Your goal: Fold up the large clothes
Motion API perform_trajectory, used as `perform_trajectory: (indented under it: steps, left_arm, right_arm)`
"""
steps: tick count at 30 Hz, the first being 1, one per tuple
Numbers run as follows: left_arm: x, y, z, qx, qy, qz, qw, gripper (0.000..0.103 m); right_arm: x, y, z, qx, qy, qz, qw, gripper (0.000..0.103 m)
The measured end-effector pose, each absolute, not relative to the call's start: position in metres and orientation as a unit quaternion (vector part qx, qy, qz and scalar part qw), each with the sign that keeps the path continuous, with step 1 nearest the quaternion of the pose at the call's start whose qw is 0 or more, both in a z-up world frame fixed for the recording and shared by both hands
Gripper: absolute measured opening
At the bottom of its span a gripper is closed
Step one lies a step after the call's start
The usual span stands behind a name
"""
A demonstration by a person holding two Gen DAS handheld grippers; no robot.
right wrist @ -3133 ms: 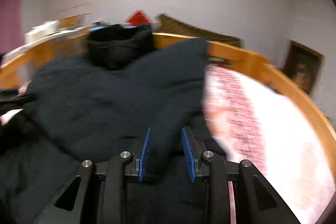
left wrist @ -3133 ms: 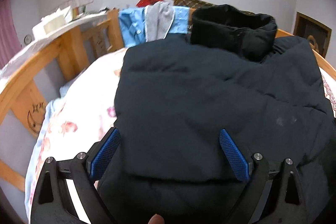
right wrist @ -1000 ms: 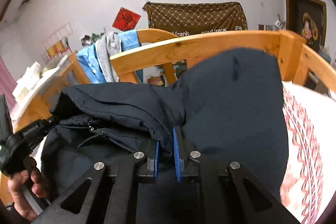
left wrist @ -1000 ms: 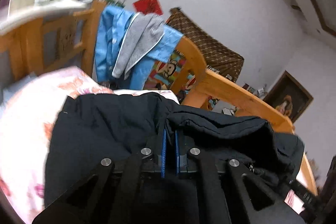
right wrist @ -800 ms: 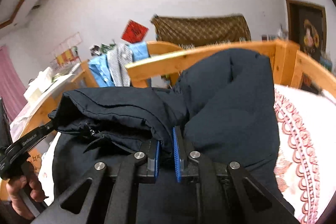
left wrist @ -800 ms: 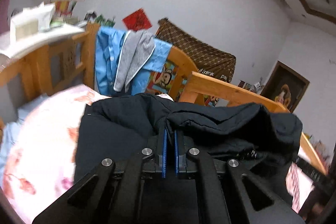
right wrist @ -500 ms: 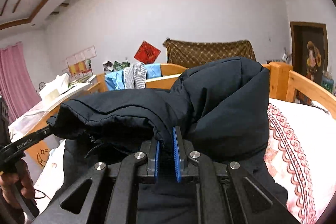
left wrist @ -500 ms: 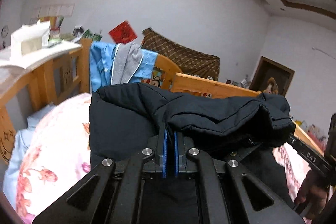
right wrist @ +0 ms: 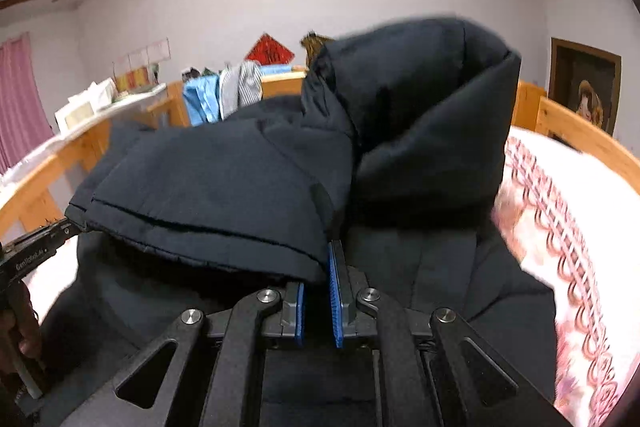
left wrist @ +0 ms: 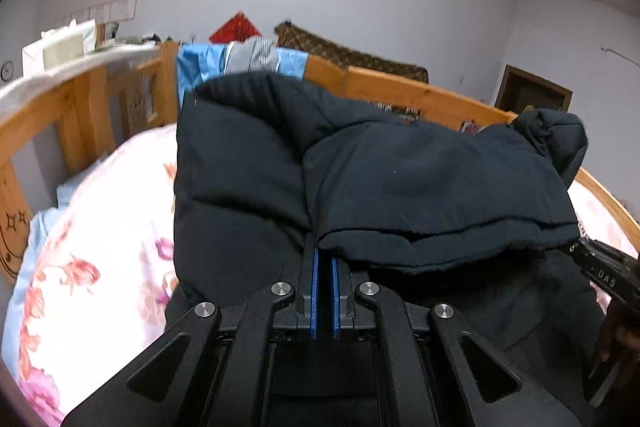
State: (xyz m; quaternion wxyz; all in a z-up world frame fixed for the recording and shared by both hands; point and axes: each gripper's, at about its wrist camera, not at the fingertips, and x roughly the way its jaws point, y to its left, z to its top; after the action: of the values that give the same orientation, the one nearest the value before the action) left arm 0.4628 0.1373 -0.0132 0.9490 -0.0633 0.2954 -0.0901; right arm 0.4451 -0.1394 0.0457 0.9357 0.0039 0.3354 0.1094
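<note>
Jacket hem ran crosswise, pinched at each end by left gripper and right gripper, body lying beyond fingertips.

One dark padded jacket lies across the near middle of the bed; two grippers, the left gripper and the right gripper; one wooden bed frame; two garments on the far rail, one blue shirt and one grey striped top; one red wall hanging; one framed portrait far right.
</note>
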Motion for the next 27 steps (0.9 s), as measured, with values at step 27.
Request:
perform_trajectory:
  steps: [27]
  left_arm:
    - [0.472,0.136,-0.028,-0.025,0.356,-0.084,0.930,0.003]
  right_arm:
    - [0.459,-0.149,0.058,0.015,0.399,0.157,0.903,0.013]
